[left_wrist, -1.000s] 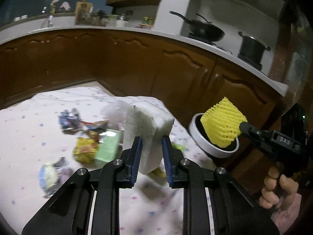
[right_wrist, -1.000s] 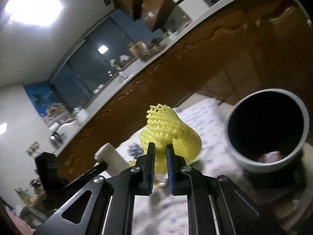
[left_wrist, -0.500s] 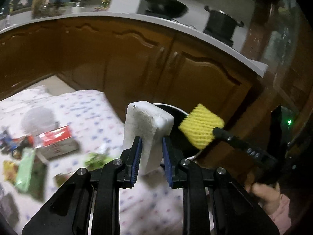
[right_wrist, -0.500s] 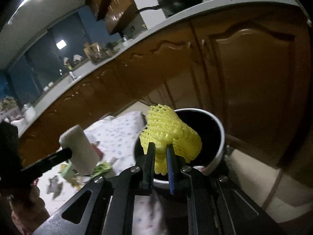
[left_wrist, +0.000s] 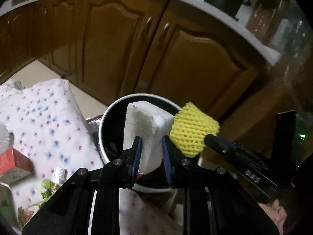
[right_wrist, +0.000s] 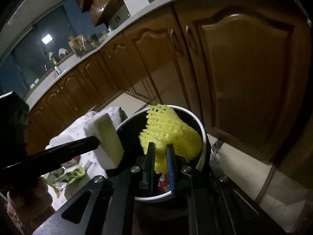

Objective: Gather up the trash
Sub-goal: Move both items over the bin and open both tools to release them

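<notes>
My left gripper (left_wrist: 150,148) is shut on a white foam block (left_wrist: 145,129), held upright over the mouth of the round bin (left_wrist: 106,115), which is white outside and black inside. My right gripper (right_wrist: 160,156) is shut on a yellow foam net sleeve (right_wrist: 170,131), also above the bin (right_wrist: 202,135). In the left wrist view the yellow net (left_wrist: 192,130) touches the right side of the foam block, at the tip of the right gripper. The right wrist view shows the foam block (right_wrist: 106,137) at the bin's left rim, and some red trash lies at the bin's bottom.
A table with a white dotted cloth (left_wrist: 39,117) lies left of the bin, with a red box (left_wrist: 11,161), a small bottle (left_wrist: 59,174) and green wrappers (left_wrist: 46,191) on it. Brown kitchen cabinets (left_wrist: 176,58) stand close behind the bin. A hand (right_wrist: 27,199) grips the left tool.
Both grippers have swung from over the table to above the bin, carrying the foam block and the yellow net, which now meet over its mouth.
</notes>
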### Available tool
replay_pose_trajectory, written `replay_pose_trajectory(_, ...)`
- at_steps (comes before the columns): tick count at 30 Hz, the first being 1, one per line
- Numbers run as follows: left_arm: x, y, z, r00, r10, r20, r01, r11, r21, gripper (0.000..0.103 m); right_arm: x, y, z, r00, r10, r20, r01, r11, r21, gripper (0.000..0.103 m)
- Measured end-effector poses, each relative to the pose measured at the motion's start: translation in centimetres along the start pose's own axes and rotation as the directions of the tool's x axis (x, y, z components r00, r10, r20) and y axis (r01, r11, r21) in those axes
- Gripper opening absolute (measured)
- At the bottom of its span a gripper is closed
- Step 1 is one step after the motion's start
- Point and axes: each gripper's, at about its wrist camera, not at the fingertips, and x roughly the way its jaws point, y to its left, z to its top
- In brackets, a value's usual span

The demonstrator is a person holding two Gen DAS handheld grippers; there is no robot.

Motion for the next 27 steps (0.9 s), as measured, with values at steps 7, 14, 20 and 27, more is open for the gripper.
replay_pose_trajectory(7, 2.3, 0.2, -0.2, 0.999, -0.001, -0.052, 0.0, 1.0, -0.006, 0.02, 1.2, -0.8, -0.4, 0.999, -0.006, -0.032, 0.006, 1.0, 0.006, 0.012)
replay_pose_trajectory(14, 3.3, 0.4, -0.4, 0.997, -0.003, -0.083, 0.001, 1.0, -0.027, 0.037, 1.7, -1.5, -0.3, 0.999, 0.003, -0.052, -0.001, 0.999, 0.038, 0.02)
replay_pose_trajectory(20, 1.8, 1.2, -1.2, 0.999, -0.011, -0.043, 0.008, 0.998, -0.068, 0.049, 0.8, -2.2, -0.4, 0.999, 0.026, -0.031, -0.023, 0.997, 0.078, 0.038)
replay_pose_trajectory(27, -2.1, 3.3, -4.3, 0.999, 0.034, 0.024, -0.031, 0.992, -0.126, 0.055, -0.5, -1.1, -1.4, 0.996, 0.082, 0.02, -0.083, 0.991, 0.105, 0.066)
